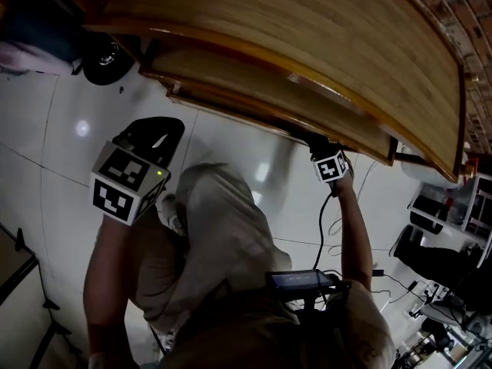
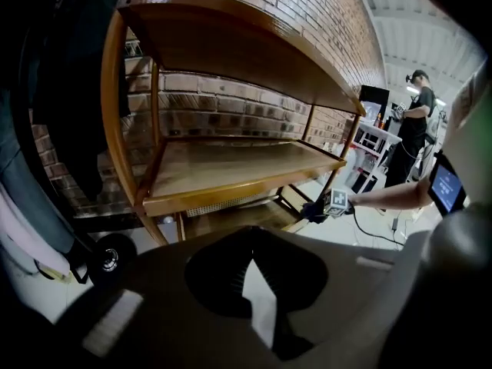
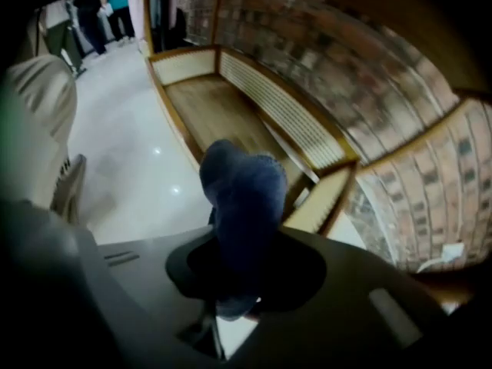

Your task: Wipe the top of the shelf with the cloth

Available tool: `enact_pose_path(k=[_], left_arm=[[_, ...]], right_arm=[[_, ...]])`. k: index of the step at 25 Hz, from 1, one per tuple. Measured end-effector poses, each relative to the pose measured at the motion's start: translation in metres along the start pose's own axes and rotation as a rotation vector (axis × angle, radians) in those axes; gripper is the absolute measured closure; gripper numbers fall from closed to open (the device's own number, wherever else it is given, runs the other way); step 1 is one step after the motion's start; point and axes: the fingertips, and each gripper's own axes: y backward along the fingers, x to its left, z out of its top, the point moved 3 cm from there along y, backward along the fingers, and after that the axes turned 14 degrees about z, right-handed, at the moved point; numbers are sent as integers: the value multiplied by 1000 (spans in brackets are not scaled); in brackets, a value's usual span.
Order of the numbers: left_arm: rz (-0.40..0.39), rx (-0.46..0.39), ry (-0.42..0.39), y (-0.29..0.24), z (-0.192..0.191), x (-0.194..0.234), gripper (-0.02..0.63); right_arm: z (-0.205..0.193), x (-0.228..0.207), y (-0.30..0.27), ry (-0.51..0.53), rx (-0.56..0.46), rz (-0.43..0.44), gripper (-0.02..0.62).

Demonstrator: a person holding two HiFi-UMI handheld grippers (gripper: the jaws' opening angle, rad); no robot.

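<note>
The right hand-held gripper [image 3: 238, 271] is clamped shut on a dark blue bunched cloth [image 3: 242, 198], which bulges up out of the jaws. It is held low, at the front edge of the bottom tier of the curved wooden shelf unit [image 2: 231, 171], well below the unit's broad top board [image 1: 307, 29]. In the right gripper view the cloth hangs over that slatted lowest tier, but I cannot tell whether it touches the wood.

The left hand-held gripper [image 2: 252, 264] is well apart from the right one and clear of the shelf, over the glossy white tiled floor [image 1: 231, 148]. Its jaws meet at the tips, with only floor showing in the wedge behind them, and they hold nothing.

A red brick wall [image 2: 323, 10] stands behind the unit. A black wheel [image 1: 104, 56] sits at its left end. Another person [image 2: 419, 121] stands farther off.
</note>
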Motion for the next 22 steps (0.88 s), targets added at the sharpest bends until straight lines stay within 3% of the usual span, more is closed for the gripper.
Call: enact_pose_path(k=[3,7,10,13,17,19,22], left_arm=[[-19,-13,-17,1,5,-3,604],[-60,-24,-53,3,4,-14,604],[-80,-8,5,-7,3,-15,604],[-104,-34,87,-4,10,-23,604],[-56,-111,135,4,2,-15,604],[-20,-180,232,16,-2,7,604],[20,-256,396,66,1,27,604]], right_arm=[[-42,-33,7,-80,43,-43,509],[-38,-49,2,-42,92,-91,509],[-45,-28,6,-98,127,-98,511],[-41,71,22,-115,101,99,511],[46,201,99,113,-12,420,511],[90,240,152,203,-66,481,511],[152,279,235,296,-138,504,511]])
